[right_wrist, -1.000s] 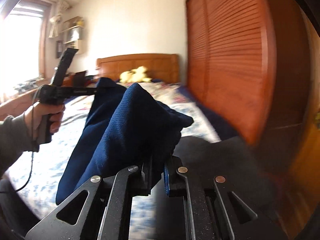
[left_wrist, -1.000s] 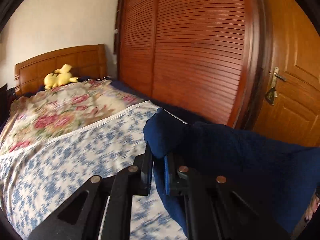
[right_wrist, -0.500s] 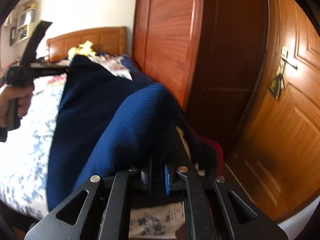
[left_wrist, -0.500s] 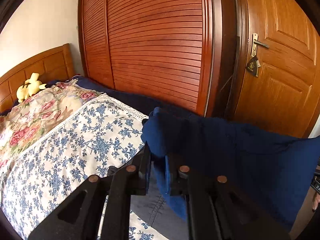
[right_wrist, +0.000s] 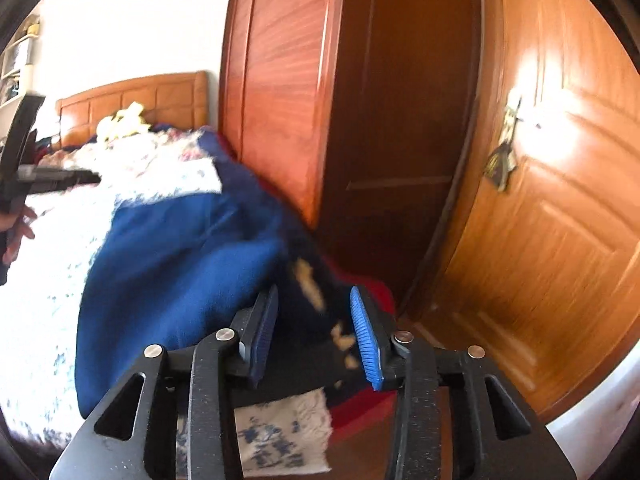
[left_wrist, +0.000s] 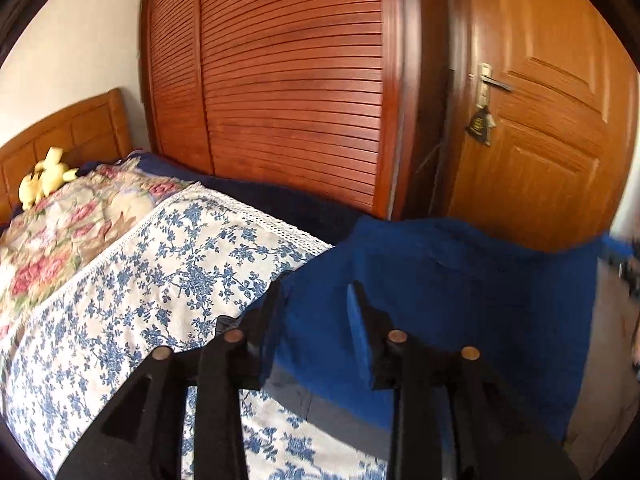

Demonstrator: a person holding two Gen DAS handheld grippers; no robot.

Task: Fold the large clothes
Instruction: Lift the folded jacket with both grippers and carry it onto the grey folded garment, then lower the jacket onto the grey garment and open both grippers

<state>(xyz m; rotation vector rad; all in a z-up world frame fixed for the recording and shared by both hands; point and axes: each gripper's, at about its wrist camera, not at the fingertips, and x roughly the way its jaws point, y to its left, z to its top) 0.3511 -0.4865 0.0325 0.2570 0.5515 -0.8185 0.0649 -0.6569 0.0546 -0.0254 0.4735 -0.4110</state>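
While both grippers' fingers (left_wrist: 276, 312) (right_wrist: 362, 336) gape wide, the blue garment (left_wrist: 460, 292) lies on the bed (left_wrist: 132, 280)

Louvred wooden wardrobe (left_wrist: 288, 92), panelled door (left_wrist: 552, 128), wooden headboard (left_wrist: 64, 128), floral bedspread (left_wrist: 132, 280), white wall (left_wrist: 80, 40)

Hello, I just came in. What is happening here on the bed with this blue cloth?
A person is folding a large dark blue garment on a bed covered with a blue-flowered sheet. They hold a hand-held gripper in each hand. Right now both the left hand-held gripper and the right hand-held gripper are open, with nothing between the fingers. The garment lies spread near the corner of the bed by the wooden door, so it looks released, perhaps before the next fold.
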